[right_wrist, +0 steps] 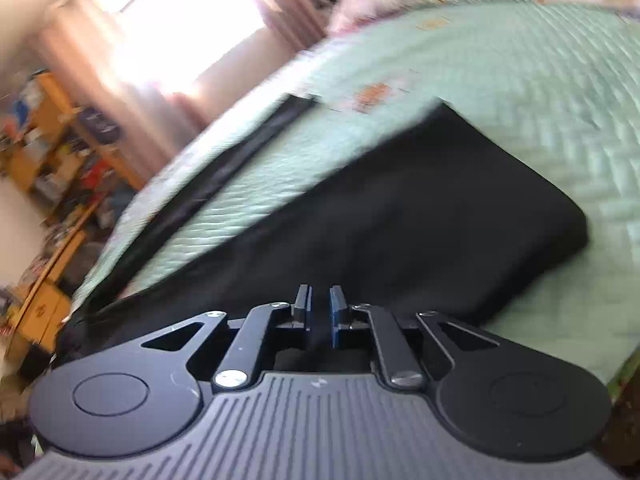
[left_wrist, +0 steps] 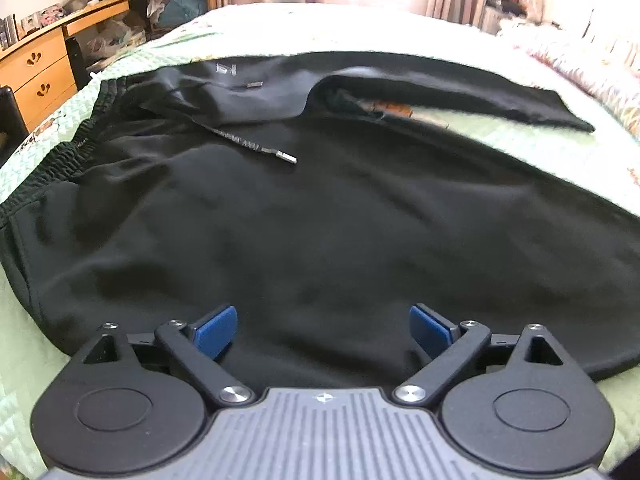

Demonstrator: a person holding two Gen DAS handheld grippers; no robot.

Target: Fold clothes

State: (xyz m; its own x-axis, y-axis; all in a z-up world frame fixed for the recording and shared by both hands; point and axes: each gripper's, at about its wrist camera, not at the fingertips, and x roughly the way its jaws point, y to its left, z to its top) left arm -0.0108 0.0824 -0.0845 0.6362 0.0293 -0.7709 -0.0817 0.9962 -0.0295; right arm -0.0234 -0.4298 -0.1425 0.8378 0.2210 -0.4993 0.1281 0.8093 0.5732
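Left wrist view looks across a pair of black trousers [left_wrist: 320, 208] spread flat on a bed [left_wrist: 304, 28] covered with a pale green quilt. The elastic waistband [left_wrist: 60, 160] lies at the left edge, a drawstring [left_wrist: 256, 146] with a metal tip rests on the cloth near the far left, and one leg runs off toward the far right. The left gripper [left_wrist: 323, 330] hovers at the near edge of the garment, its blue-padded fingers [left_wrist: 216, 330] spread wide and holding nothing.

Right wrist view, blurred and tilted, shows the right gripper [right_wrist: 320, 312] with its fingers drawn almost together; dark cloth appears to sit in the narrow gap, so it seems to be pinching the trousers, though the contact itself is hard to make out. A leg end lies flat on the quilt beyond it.

The fabric looks soft, limp and fairly light, with a smooth knit that will drape and slide rather than hold a crease. A pinch at a hem corner or on the thicker waistband should hold best, and the loose drawstring could trail out of a fold.

A small pale mark [left_wrist: 226, 69] sits near the far waistband, too blurred to read. A wooden desk [left_wrist: 36, 72] stands to the left.
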